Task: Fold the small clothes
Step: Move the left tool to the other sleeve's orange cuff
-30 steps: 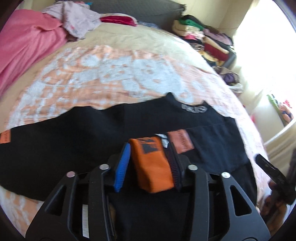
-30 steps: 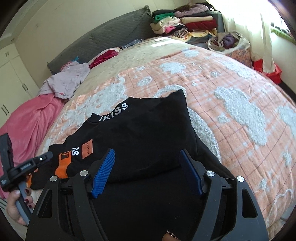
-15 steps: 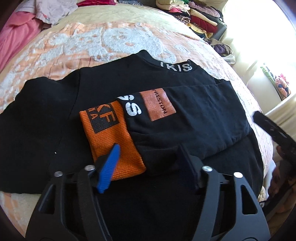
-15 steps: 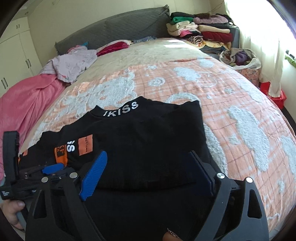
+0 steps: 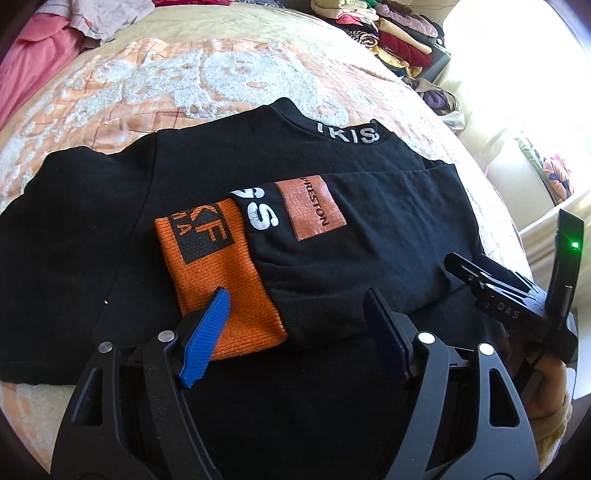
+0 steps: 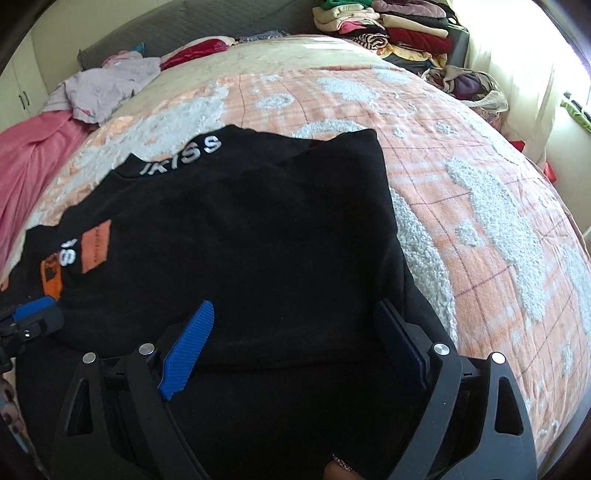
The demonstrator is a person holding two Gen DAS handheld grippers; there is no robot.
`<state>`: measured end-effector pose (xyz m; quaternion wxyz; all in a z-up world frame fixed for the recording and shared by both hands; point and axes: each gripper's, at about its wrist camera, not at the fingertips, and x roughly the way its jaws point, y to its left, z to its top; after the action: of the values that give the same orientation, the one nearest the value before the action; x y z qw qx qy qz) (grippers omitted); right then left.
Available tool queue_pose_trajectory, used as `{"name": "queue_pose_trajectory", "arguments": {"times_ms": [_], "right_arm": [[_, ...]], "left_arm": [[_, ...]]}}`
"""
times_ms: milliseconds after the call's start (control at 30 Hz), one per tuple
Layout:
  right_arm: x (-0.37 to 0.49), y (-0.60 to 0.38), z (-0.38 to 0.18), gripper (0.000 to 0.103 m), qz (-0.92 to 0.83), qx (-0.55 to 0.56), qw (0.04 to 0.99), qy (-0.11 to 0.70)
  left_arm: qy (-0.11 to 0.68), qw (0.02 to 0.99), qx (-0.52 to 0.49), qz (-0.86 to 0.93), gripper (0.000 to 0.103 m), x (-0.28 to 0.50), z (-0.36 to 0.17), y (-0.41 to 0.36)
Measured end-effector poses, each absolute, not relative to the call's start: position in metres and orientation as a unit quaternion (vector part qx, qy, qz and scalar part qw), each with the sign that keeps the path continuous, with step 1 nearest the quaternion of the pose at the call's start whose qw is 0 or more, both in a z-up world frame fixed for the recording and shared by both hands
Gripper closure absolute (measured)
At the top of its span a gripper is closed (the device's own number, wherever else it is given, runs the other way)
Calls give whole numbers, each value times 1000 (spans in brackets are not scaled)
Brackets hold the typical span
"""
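Black sweatshirt (image 5: 110, 221) on bedspread (image 5: 184, 81); clothes pile (image 6: 388, 26) behind; both jaws gape empty.

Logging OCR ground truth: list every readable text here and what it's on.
"IKISS": white, on the black sweatshirt collar.
"PRESTON": orange patch on the folded sleeve.
"SS": white, beside that patch.
"KF": orange cuff; the line under it is unreadable.
"DAS": right gripper body.

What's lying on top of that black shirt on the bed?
One sleeve, ending in an orange cuff, is folded across the black shirt, with an orange patch near the cuff. The shirt covers the bedspread beneath it.
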<state>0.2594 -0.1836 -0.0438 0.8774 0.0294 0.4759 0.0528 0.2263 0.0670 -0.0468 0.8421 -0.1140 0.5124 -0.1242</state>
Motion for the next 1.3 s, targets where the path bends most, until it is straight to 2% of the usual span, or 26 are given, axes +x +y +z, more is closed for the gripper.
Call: {"name": "queue_pose_trajectory", "arguments": {"times_ms": [133, 333, 633, 1300], "right_arm": [[247, -189, -34, 10, 58, 52, 881, 466], [228, -197, -21, 8, 53, 75, 890, 447], [206, -192, 2, 5, 58, 70, 904, 417], [173, -149, 33, 5, 112, 56, 917, 379]], "left_arm": [[511, 843, -114, -125, 32, 225, -44, 67], [502, 849, -116, -113, 28, 222, -33, 76], [485, 863, -109, -89, 10, 213, -15, 88], [432, 896, -104, -8, 10, 163, 15, 131]]}}
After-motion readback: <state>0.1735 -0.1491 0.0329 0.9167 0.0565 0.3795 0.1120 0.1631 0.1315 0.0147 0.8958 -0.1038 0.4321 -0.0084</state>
